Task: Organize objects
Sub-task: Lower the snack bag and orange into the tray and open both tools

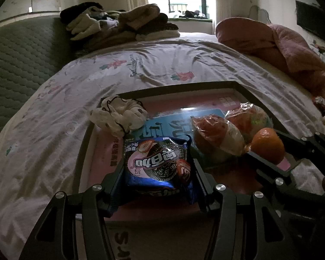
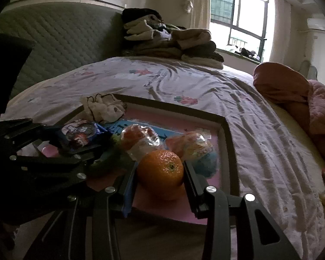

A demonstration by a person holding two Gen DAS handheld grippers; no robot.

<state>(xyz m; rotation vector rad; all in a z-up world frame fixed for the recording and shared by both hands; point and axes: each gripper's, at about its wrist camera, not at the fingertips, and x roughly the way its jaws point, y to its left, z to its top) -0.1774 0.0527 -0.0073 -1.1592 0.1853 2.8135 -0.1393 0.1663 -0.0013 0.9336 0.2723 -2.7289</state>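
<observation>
Orange [image 2: 161,171]: clamped in my right gripper [image 2: 160,173], over tray [image 2: 226,134].
Cookies [image 1: 158,164]: between my left gripper's [image 1: 158,173] jaws, gripped across the width.

A tray [image 1: 244,91] lay on the bed [image 1: 162,65]. In the left wrist view, a cloth pouch [image 1: 119,114] sat at its upper-left corner, a biscuit packet [image 1: 158,164] at centre, wrapped snacks [image 1: 218,136] and an orange [image 1: 267,145] at right; folded clothes [image 1: 123,21] lay behind.

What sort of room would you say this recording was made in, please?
Most likely a bedroom: a bed with a floral sheet, a quilted headboard and folded clothes stacked by the window.
</observation>
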